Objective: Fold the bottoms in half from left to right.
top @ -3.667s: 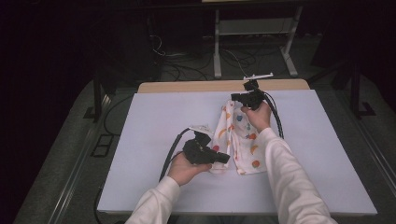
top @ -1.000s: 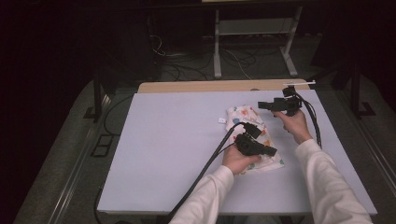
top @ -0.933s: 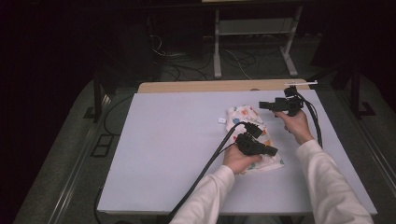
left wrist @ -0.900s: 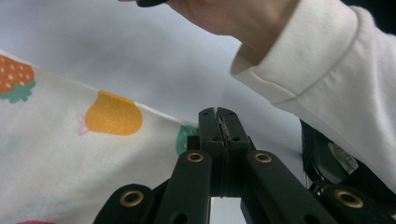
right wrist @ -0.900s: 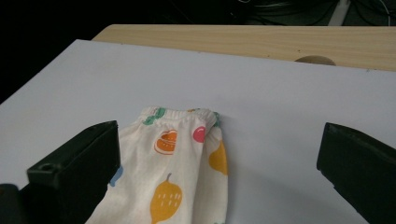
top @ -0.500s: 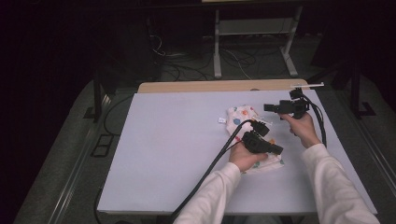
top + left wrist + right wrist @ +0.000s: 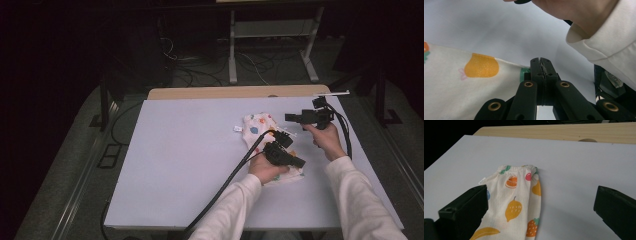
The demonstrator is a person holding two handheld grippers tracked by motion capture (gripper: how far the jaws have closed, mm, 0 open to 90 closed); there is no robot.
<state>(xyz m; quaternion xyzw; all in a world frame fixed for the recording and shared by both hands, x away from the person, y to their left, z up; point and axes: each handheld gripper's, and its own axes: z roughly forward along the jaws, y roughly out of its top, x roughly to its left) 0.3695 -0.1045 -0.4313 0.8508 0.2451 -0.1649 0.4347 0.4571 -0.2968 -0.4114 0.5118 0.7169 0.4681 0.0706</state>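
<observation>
A small cream cotton garment printed with coloured fruit (image 7: 262, 131) lies folded lengthwise on the white worktop (image 7: 180, 165), right of the frame's centre in the high view, its elastic waistband toward the top. The left hand-held gripper (image 7: 285, 156) rests low on the lower end of the cloth; in the left gripper view its jaws stand pressed together at the cloth's right edge (image 7: 541, 65), seemingly pinching that hem, though the pinched layer itself is hard to make out. The right hand-held gripper (image 7: 294, 118) hovers just right of the waistband with its jaws spread wide apart and nothing between them; in the right gripper view the garment (image 7: 517, 202) lies ahead.

This looks like the middle of folding: the lengthwise fold is made. Next the open gripper probably has to take the far end, or steady it, so the pinched end can be carried over.
</observation>
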